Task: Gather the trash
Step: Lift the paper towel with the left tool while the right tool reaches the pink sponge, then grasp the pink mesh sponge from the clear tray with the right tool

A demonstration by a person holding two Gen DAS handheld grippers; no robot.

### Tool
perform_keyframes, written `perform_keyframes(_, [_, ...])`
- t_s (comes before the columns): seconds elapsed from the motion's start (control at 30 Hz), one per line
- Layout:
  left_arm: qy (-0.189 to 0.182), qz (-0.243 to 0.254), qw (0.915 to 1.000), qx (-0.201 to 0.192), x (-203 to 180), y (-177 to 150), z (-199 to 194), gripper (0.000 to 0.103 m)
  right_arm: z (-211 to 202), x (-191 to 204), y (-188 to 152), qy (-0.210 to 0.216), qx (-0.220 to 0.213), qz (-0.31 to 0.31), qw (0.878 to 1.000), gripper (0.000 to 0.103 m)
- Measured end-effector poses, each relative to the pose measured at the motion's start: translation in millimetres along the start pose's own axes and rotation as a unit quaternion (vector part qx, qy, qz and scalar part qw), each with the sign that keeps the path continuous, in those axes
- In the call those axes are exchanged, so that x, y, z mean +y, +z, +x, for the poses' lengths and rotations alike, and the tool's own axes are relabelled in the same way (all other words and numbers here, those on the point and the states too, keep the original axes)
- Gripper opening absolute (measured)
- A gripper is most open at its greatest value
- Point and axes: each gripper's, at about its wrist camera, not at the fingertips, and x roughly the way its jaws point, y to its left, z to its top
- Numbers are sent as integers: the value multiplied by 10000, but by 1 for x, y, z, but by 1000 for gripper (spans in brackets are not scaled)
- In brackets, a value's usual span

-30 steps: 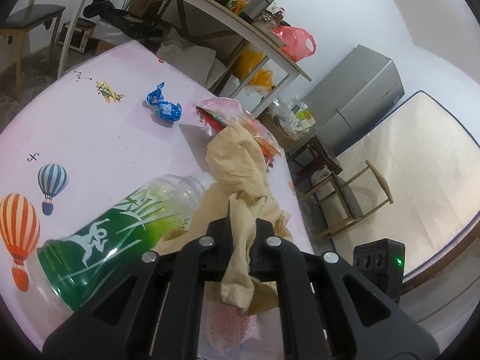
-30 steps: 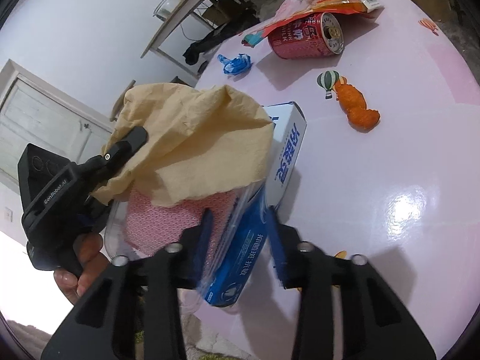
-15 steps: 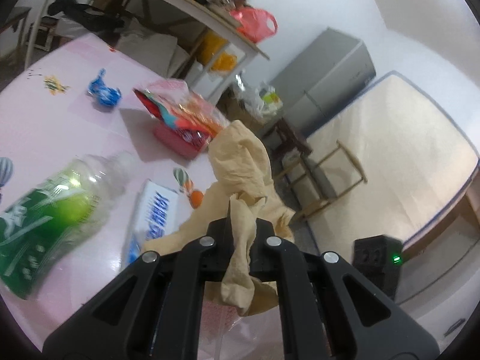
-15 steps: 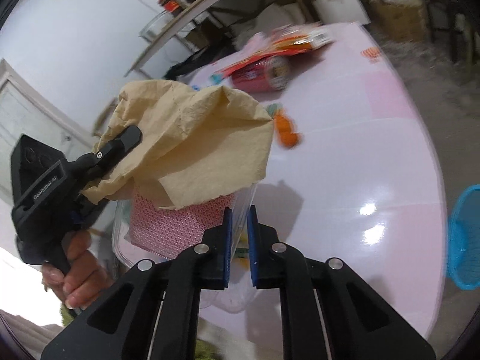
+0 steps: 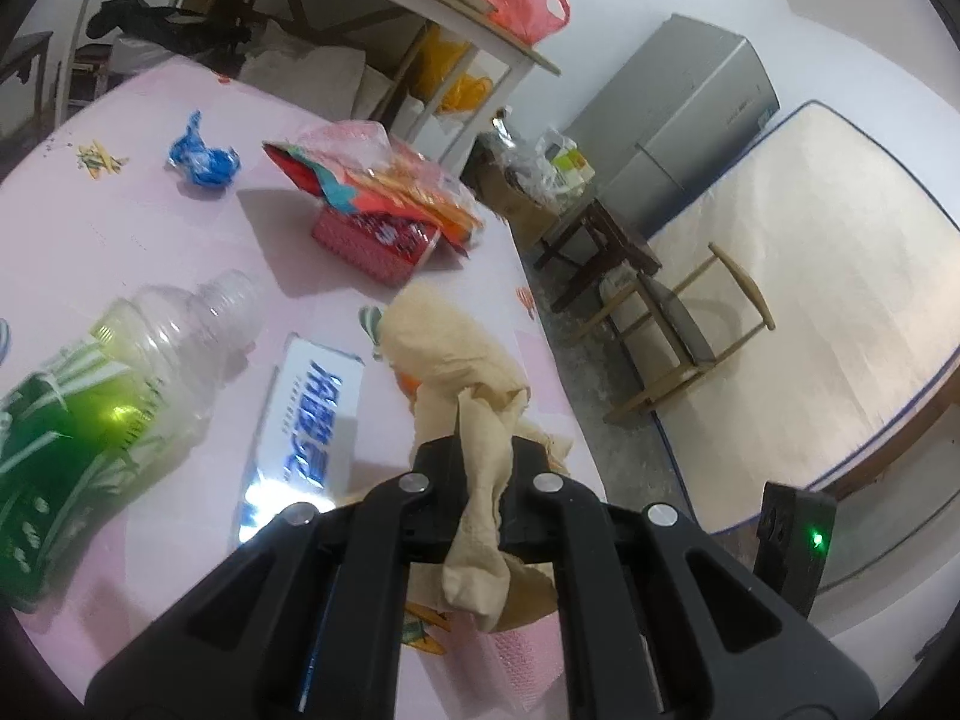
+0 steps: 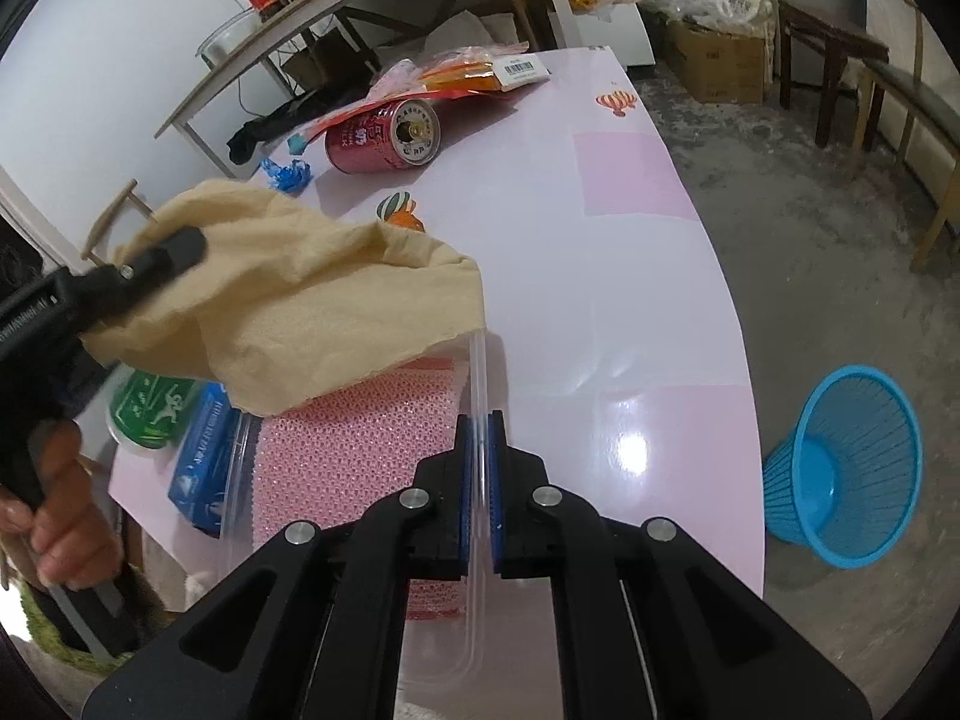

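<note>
I'm clamping the beige paper wad (image 5: 462, 372) in my left gripper (image 5: 485, 450), right gripper (image 6: 478, 426) pinching the clear container (image 6: 474, 360) rim, both over the pink table (image 6: 600, 252)

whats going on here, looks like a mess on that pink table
A person is clearing trash with a handheld gripper in each hand. The left gripper is shut on a crumpled tan paper napkin, held over a clear plastic container with pink netting inside. The right gripper has just closed on that container's rim. A red can, green bottle, blue box and wrappers lie on the table. A blue bin stands on the floor.
</note>
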Motion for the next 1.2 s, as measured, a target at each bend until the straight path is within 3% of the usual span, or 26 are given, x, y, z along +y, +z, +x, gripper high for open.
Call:
perform_keyframes(0.27, [254,145,9972,-695,5,12,-53,3,-5,8,2,-159,-99,-260,9995,5])
perform_keyframes(0.4, [443,375,9946,-865,4,8,-82,3,-12,11,3,67,-48,-299,9995,8])
perform_keyframes(0.47, [507,455,9939,-862,5,4,-92,3,-16,16,4,291,30,-343,9990,21])
perform_keyframes(0.53, [572,529,9934,-837,6,-2,-100,3,-20,24,3,429,79,-426,9981,46])
perform_keyframes(0.6, [647,578,9932,-782,9,-9,-106,3,-25,33,2,452,102,-554,9974,53])
perform_keyframes(0.8, [674,438,9940,-744,18,-27,-115,2,-23,37,2,121,224,-550,9982,57])
perform_keyframes(0.9, [612,328,9946,-774,22,-30,-119,2,-23,26,6,-51,164,-269,9995,71])
perform_keyframes(0.97, [575,284,9947,-802,26,-32,-123,2,-24,18,8,-66,114,-75,9999,73])
perform_keyframes(1.1, [452,194,9954,-823,30,-34,-126,2,-17,8,9,317,199,206,9991,82])
perform_keyframes(1.17, [373,126,9960,-808,33,-34,-128,2,-3,1,9,625,504,446,9958,83])
perform_keyframes(1.2, [350,105,9961,-799,35,-34,-128,2,3,-2,8,543,650,552,9949,83])
